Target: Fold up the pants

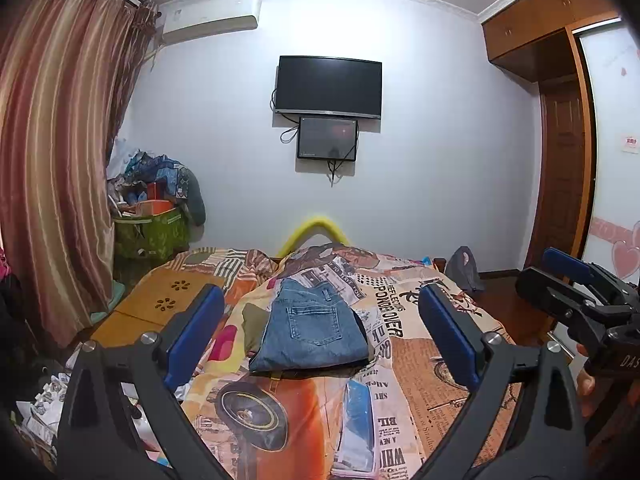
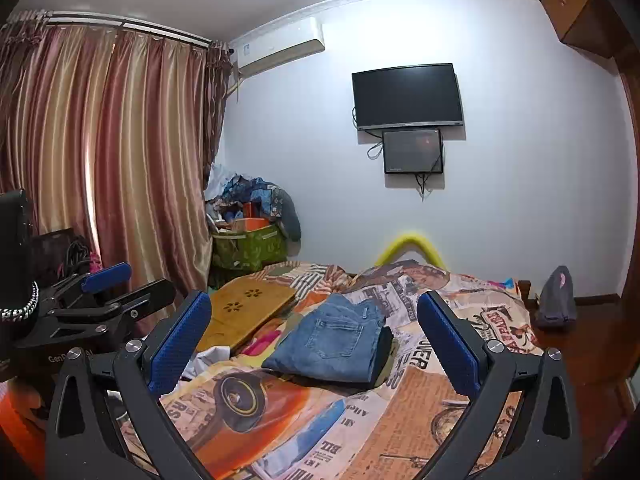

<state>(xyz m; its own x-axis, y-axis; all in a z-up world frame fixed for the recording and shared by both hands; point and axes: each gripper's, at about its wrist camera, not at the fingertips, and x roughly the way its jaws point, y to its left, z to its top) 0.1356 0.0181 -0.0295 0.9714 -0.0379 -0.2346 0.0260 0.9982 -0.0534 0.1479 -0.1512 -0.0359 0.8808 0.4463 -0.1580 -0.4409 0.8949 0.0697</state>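
Left wrist view: the left gripper hangs above the bedspread, fingers wide apart, holding nothing. The folded jeans lie mid-bed, long axis near-to-far, back pocket up, bedspread showing all around.

Right wrist view: the right gripper has its fingers apart too; the jeans lie ahead, right of a wooden board.

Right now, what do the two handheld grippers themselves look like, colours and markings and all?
Both the left gripper and right gripper have matte black angular frames with triangular cut-outs, silver round bolts at the joints, and two fingers faced with textured blue pads. White lettering marks each body, only partly readable. No cables show.
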